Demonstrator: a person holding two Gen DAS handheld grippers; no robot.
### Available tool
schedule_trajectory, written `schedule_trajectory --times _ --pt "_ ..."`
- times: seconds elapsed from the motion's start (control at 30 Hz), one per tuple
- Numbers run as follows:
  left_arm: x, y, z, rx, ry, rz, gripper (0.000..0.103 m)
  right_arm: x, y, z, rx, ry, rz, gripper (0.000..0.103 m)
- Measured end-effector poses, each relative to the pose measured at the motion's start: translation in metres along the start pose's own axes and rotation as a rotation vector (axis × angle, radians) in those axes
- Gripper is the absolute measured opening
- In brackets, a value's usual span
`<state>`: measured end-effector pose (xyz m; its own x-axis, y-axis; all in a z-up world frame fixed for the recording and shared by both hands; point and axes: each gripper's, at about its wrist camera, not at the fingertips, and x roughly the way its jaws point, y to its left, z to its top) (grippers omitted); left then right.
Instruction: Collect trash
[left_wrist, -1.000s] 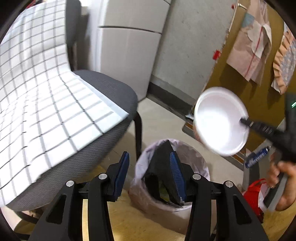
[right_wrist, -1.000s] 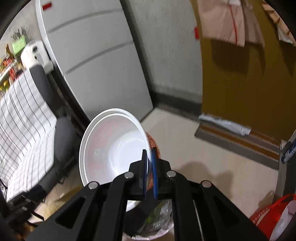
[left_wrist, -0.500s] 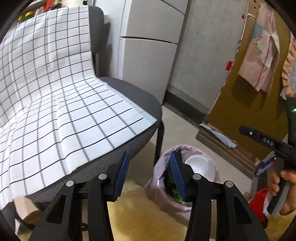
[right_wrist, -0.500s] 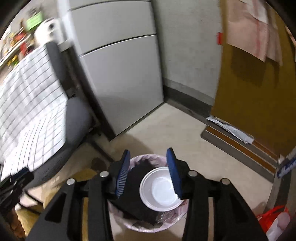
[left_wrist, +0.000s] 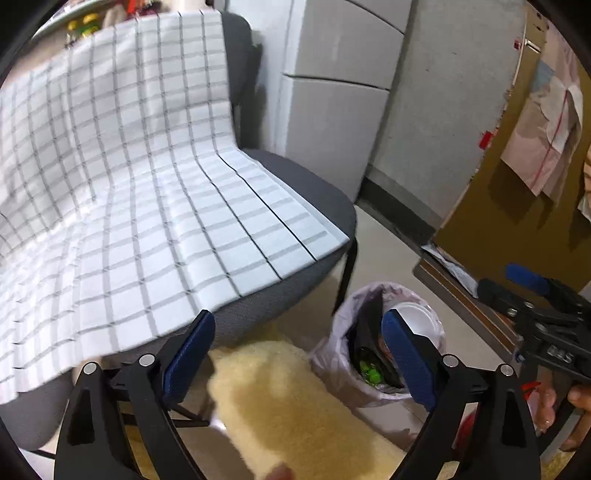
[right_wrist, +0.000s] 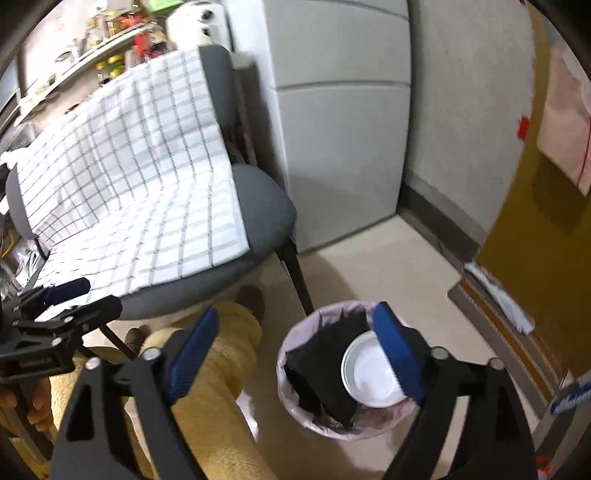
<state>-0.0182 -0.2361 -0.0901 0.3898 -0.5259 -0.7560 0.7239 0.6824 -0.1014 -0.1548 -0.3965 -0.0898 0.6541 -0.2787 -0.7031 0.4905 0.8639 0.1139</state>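
- From my left wrist: my left gripper (left_wrist: 295, 354) has its jaws opening wide; nothing is between the blue pads, just the yellow fuzzy cloth (left_wrist: 295, 398) far below them; I think it is empty because it has no trash to carry right now.
- The trash bin (left_wrist: 376, 347) stands on the floor just beside the chair (left_wrist: 306, 192), past my right-hand pad; it has a thin pale bag in it so the trash stays inside; I can see a white bowl (left_wrist: 415, 314), a black thing and something green in there.
- A checked cloth (left_wrist: 140, 184) hangs over the chair back and seat.
- My right gripper (left_wrist: 517, 291) shows at the right edge with a hand (left_wrist: 569, 402) under it; it is up above the floor and away from the bin.
- From my right wrist: my right gripper (right_wrist: 295, 350) also has its jaws opening wide; they hold nothing; the pads touch no trash.
- The bowl (right_wrist: 373, 373) lies in the bin (right_wrist: 295, 343), leaning on the black thing (right_wrist: 325, 365); it looks to sit under my right pad only because I look down from above.
- My left gripper (right_wrist: 70, 295) is at the left edge, by the chair seat (right_wrist: 258, 206).
- I guess this piece of trash is done; next I must find more.
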Motion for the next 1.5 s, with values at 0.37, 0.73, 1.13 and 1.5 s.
schedule_trajectory --times 0.37,0.73,1.13,1.5 --pt "-0.059 0.011 0.026 0.026 -0.083 0.106 0.092 -0.049 0.013 0.036 -0.062 -0.043 0.023 0.097" --pt "-0.093 0.027 0.035 -0.003 -0.1 0.2 0.092 -0.084 0.021 0.051 -0.122 -0.117 0.001 0.097" --pt "-0.1 0.034 0.036 -0.022 -0.117 0.206 0.092 -0.085 0.025 0.052 -0.129 -0.125 0.007 0.097" --pt "-0.101 0.036 0.037 -0.024 -0.118 0.206 0.092 -0.082 0.025 0.05 -0.126 -0.12 0.005 0.097"
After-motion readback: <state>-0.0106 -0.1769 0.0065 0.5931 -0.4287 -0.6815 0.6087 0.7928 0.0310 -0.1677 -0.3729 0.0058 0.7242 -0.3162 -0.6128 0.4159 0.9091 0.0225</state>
